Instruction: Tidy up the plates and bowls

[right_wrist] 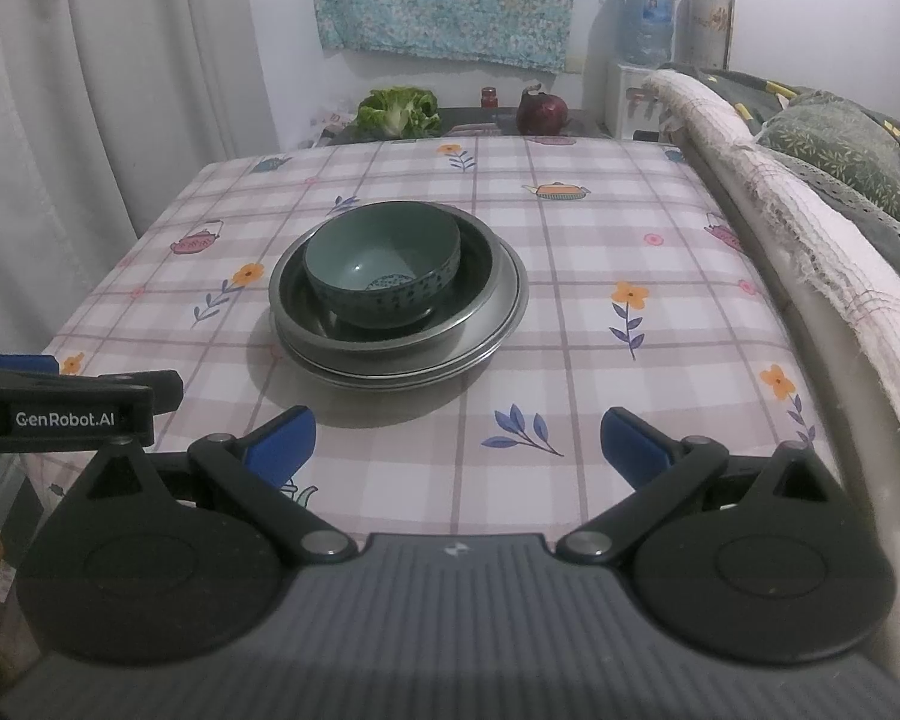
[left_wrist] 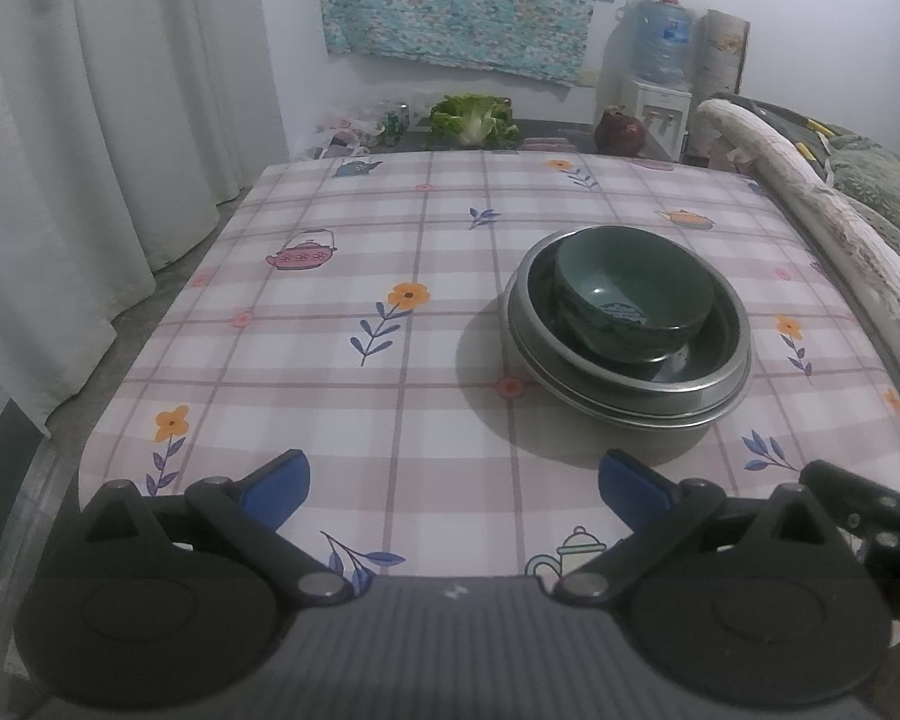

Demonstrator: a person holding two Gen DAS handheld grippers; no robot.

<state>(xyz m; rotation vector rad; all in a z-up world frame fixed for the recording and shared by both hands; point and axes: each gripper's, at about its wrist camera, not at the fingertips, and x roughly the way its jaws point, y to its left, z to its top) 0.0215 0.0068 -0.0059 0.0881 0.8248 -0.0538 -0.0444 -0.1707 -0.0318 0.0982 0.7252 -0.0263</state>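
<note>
A dark green ceramic bowl (left_wrist: pixel 633 294) (right_wrist: pixel 383 273) sits inside a wider metal bowl (left_wrist: pixel 708 360) (right_wrist: pixel 480 294), which rests on stacked metal plates (left_wrist: pixel 630 414) (right_wrist: pixel 390 381). The stack stands on a checked tablecloth with flowers and teapots (left_wrist: pixel 360 276) (right_wrist: pixel 600 252). My left gripper (left_wrist: pixel 453 489) hangs open near the table's front edge, left of and short of the stack. My right gripper (right_wrist: pixel 456 441) is open too, nothing between its blue fingers (right_wrist: pixel 282 438), with the stack ahead and slightly left. The left gripper's side also shows at the left edge (right_wrist: pixel 66 402) of the right wrist view.
A bed with a quilt and pillows (right_wrist: pixel 810 180) runs along the table's right side. White curtains (left_wrist: pixel 90 150) hang at left. Behind the table a dark counter holds a cabbage (right_wrist: pixel 397 110), a dark red pot (right_wrist: pixel 541 113) and jars. A water dispenser (left_wrist: pixel 660 78) stands in the corner.
</note>
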